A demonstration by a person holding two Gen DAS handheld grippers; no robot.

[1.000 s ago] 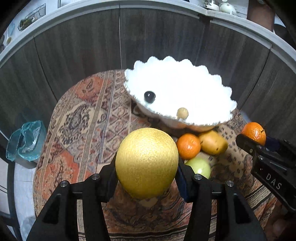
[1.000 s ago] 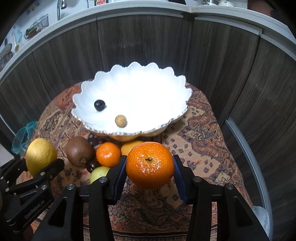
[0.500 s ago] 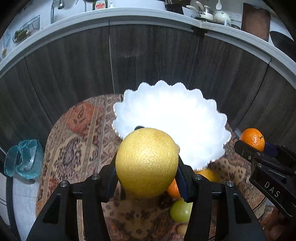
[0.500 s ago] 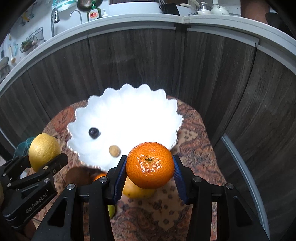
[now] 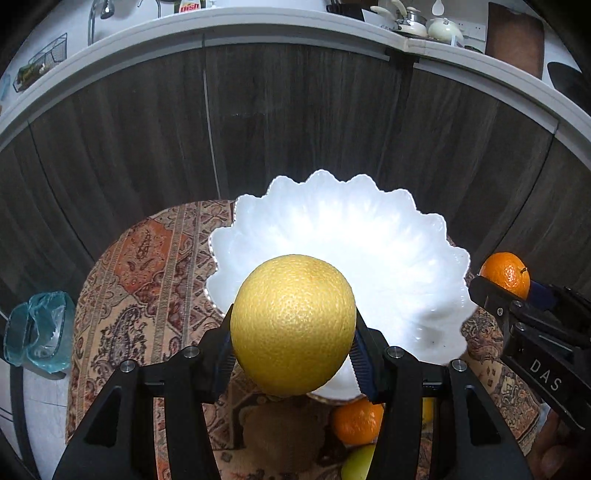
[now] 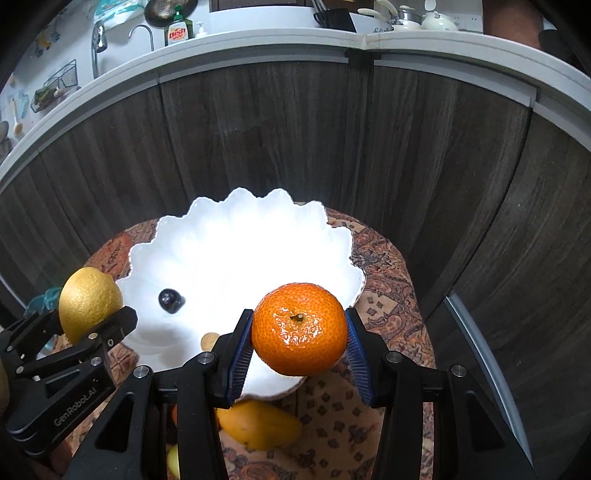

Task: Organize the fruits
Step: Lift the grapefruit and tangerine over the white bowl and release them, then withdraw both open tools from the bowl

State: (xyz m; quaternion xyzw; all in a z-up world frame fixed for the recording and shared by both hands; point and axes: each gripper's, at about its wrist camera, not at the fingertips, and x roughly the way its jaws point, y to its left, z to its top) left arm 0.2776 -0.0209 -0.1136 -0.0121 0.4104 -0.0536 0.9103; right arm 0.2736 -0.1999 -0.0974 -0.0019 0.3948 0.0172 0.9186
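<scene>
Left gripper (image 5: 293,354): clamped on a large yellow citrus fruit (image 5: 293,323), the blue ribbed pads pressing both flanks of it; the fruit hangs in front of the near rim of the bowl.
Right gripper (image 6: 299,354): closed on a mandarin (image 6: 300,328), stem scar facing the camera, blue pads against its left and right sides; it too sits over the near edge of the bowl.
Each gripper in the other's view: the right one appears at the right margin of the left wrist view with its mandarin above the black fingers; the left one appears at the lower left of the right wrist view with the yellow fruit above its fingers.
Loose fruit on the cloth: a second mandarin (image 5: 356,422) and a green fruit (image 5: 360,463) lie below the bowl's near side; a yellow-orange fruit (image 6: 255,424) lies just under the bowl's rim in the right wrist view.
Bowl (image 6: 325,236): white, scalloped rim, standing on the patterned cloth (image 5: 147,280).
Inside the bowl: a small dark round fruit (image 6: 170,300) toward the left, and a small tan round fruit (image 6: 209,340) near the front, partly hidden by the right gripper's finger.
Left edge: a pale blue glass dish (image 5: 38,332) sits beyond the cloth.
Behind: dark wood-grain cabinet fronts (image 5: 295,122).
Farthest: a light countertop (image 6: 258,40) with a dish soap bottle (image 6: 179,31), a tap and pots.
</scene>
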